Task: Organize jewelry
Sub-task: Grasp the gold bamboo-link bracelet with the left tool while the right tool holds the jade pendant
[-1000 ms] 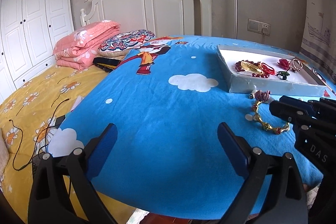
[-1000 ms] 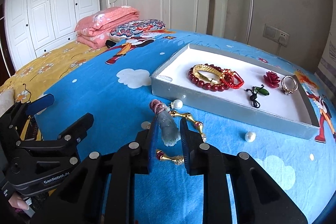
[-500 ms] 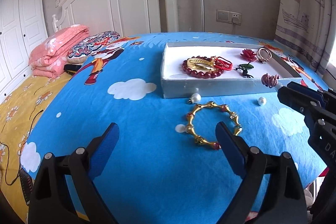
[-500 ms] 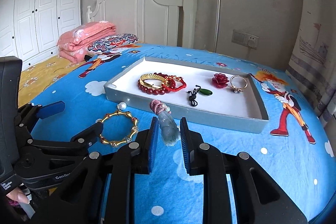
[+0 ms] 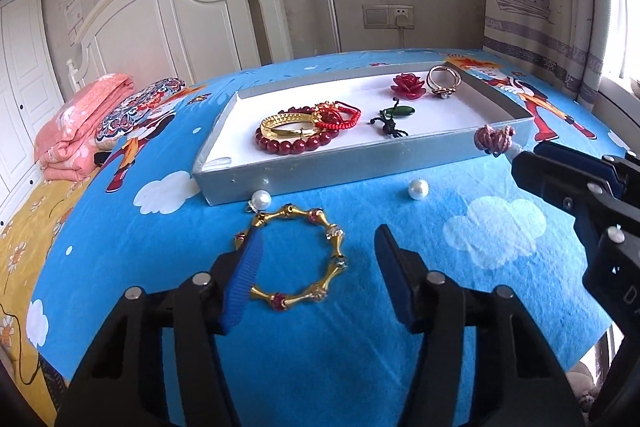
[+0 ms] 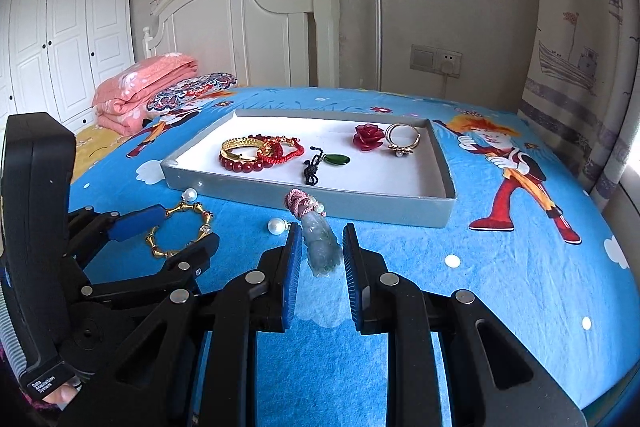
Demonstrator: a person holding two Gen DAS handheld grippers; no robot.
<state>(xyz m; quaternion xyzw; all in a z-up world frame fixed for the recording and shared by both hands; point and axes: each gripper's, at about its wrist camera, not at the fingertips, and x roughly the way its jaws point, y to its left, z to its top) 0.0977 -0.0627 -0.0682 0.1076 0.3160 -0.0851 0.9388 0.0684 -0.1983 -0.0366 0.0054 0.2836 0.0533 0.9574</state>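
A gold link bracelet [image 5: 298, 259] with red beads lay flat on the blue bedspread, just near of the grey tray [image 5: 340, 175]. Two pearls [image 5: 418, 189] sat beside it. A pale jade pendant [image 6: 320, 247] with pink cord was held tilted above the bedspread.

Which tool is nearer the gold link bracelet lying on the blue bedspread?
Left. The left tool straddles the gold link bracelet, jaws closing around it. The right tool is off to its side, gripping a pale jade pendant.

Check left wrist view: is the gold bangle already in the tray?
No. The gold bangle lies on the blue bedspread in front of the tray, outside it.
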